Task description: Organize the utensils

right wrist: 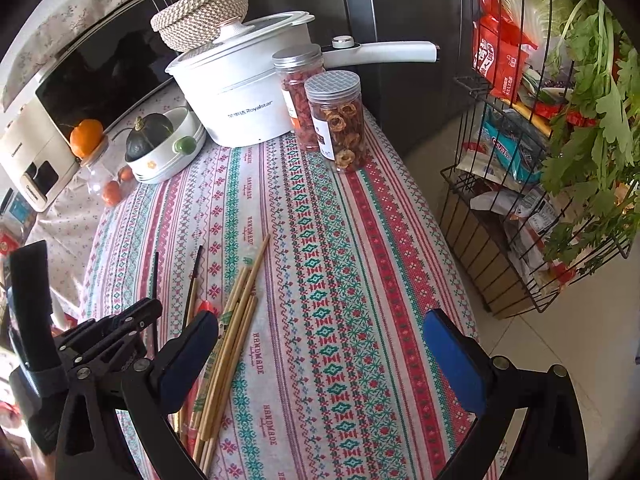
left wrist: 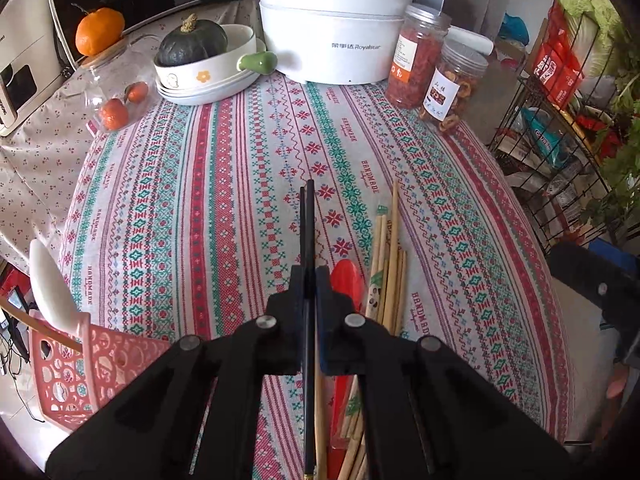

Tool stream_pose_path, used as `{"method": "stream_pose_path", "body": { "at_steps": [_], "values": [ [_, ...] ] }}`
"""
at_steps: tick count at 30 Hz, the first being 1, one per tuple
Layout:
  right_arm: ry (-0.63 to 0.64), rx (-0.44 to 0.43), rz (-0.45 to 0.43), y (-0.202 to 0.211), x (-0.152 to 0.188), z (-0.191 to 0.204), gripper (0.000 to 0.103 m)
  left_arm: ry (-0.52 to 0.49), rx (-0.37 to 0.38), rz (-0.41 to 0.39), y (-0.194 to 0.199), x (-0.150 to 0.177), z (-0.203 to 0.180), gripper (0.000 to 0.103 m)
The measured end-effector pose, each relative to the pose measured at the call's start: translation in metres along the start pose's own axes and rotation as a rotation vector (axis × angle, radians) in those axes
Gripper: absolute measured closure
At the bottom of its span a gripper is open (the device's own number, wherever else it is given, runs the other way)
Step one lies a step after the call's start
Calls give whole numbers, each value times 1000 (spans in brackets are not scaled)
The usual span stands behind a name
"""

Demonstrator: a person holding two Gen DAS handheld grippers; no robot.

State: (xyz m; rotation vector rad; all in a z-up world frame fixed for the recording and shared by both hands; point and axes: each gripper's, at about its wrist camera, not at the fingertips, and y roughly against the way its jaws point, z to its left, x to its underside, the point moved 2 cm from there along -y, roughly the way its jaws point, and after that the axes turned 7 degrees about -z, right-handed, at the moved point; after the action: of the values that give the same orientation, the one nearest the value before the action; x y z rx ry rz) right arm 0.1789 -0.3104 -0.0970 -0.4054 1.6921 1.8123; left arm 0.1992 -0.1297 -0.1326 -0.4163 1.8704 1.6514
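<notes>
Left tongs (left wrist: 310, 280) clamped on black chopsticks (left wrist: 309, 220), above the surface (left wrist: 200, 200). Right tongs (right wrist: 320, 344) gape wide, empty, beside bamboo chopsticks (right wrist: 236, 320).

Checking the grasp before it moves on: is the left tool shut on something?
Shut: the left tool is clamped on a black chopstick, whose tip juts forward above the tablecloth.

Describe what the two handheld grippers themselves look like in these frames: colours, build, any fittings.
Both are matte black linkage frames. The left gripper has angular black arms joined by round silver pivot pins, ending in narrow black fingers. The right gripper shows the same black arms and silver pins, with fingers faced in blue pads. No cables, markings or sleeves are visible.
</notes>
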Motion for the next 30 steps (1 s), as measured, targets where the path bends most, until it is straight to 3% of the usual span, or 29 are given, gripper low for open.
{"method": "stream_pose_path", "body": {
  "at_steps": [5, 11, 16, 20, 24, 30],
  "values": [
    [11, 6, -1, 2, 5, 7, 0, -30, 74, -98, 59, 10, 2, 97],
    [43, -22, 7, -4, 10, 28, 0, -18, 134, -210, 121, 16, 31, 97],
    [46, -96, 56, -20, 12, 53, 0, 72, 194, -260, 148, 25, 69, 97],
    [56, -148, 69, -39, 4, 81, 1, 83, 220, -309, 166, 29, 85, 97],
    [56, -210, 113, -69, -3, 108, 20, 85, 257, -323, 182, 38, 97, 97],
    [156, -153, 122, -113, -5, 139, 47, 72, 293, -334, 195, 47, 110, 97]
  ]
}}
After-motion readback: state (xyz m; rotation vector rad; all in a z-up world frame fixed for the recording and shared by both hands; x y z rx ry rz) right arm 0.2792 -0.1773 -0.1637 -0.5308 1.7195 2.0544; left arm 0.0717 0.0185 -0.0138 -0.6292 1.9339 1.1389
